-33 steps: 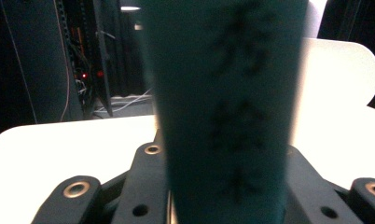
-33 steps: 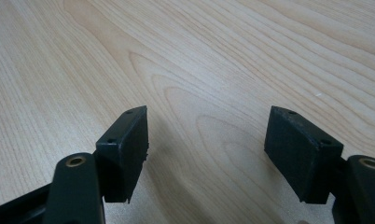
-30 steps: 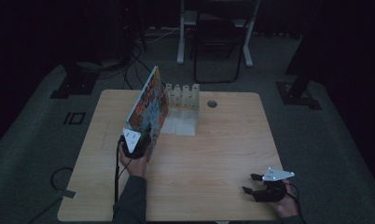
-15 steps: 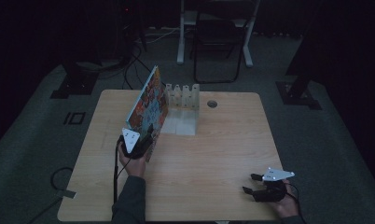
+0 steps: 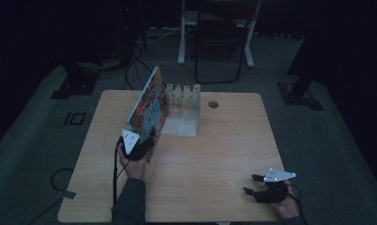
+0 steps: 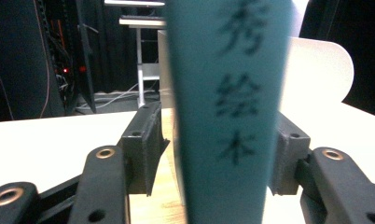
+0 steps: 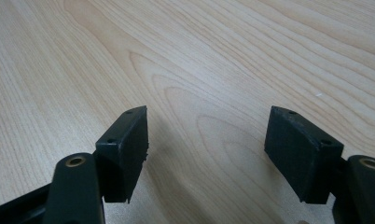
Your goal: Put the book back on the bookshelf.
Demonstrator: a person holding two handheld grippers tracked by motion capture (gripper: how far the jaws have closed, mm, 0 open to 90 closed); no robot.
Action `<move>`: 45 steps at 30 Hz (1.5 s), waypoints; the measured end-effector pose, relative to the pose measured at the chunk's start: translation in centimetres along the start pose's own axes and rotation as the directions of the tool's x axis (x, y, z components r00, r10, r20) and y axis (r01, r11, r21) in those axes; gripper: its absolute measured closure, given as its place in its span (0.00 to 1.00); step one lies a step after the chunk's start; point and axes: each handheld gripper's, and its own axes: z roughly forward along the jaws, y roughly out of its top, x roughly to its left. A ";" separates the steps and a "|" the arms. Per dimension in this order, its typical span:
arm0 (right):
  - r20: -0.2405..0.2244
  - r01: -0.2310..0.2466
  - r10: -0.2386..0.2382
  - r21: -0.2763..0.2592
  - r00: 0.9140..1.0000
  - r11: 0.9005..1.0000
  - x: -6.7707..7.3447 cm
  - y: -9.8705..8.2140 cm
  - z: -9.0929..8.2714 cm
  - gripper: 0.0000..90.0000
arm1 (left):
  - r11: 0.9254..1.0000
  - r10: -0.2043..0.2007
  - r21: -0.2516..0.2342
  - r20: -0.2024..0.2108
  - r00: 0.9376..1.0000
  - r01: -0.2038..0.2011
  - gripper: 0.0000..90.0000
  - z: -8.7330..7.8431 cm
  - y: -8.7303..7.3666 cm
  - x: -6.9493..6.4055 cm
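1 book (image 5: 148,107) upright beside 1 white rack (image 5: 183,97). Left gripper (image 5: 140,146) jaws just been opening, book between, w/ a gap. Right gripper (image 5: 258,185) released, well apart from rack.

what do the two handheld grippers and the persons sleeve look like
Both the left gripper and the right gripper are black, with two blocky jaw pads on linkage arms with brass-coloured pivots. Each carries a grey three-cornered plate and trails a dark cable. The left sleeve is dark.

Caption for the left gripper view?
Teal book spine stands between the left tool's just-opened jaws, a gap showing beside it.
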 end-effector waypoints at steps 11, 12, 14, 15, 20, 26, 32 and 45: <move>-0.001 -0.001 0.001 0.001 1.000 1.000 0.0 0.0 0.0 0.33 | 1.000 -0.002 0.005 0.015 1.000 0.002 0.48 -0.5 0.0 -0.1; -0.001 0.000 0.000 0.001 1.000 1.000 0.0 0.0 0.0 0.33 | 1.000 -0.001 0.004 0.015 1.000 0.001 0.48 -0.5 0.0 -0.1; -0.001 -0.001 0.001 0.002 1.000 1.000 0.0 0.0 0.0 0.33 | 1.000 -0.001 0.007 0.020 1.000 0.001 0.48 -0.6 0.1 -0.1; -0.002 -0.001 0.001 0.002 1.000 1.000 0.0 0.0 0.0 0.33 | 1.000 0.001 0.007 0.019 1.000 -0.001 0.48 -0.7 0.1 -0.1; -0.002 0.000 0.000 0.002 1.000 1.000 0.0 0.0 0.0 0.33 | 1.000 -0.003 0.004 0.024 1.000 0.002 0.48 -1.1 0.3 0.0; -0.002 0.001 -0.001 0.003 1.000 1.000 0.1 0.0 0.0 0.33 | 1.000 -0.003 0.004 0.038 0.999 0.003 0.48 -1.8 0.6 0.1; -0.002 0.001 -0.001 0.003 1.000 1.000 0.1 0.0 0.0 0.33 | 1.000 -0.025 0.015 0.053 0.998 0.024 0.48 -2.4 0.9 0.0; -0.003 0.000 0.000 0.002 1.000 1.000 0.0 0.0 0.0 0.33 | 0.999 -0.037 0.033 0.097 0.995 0.034 0.48 -4.2 0.5 0.2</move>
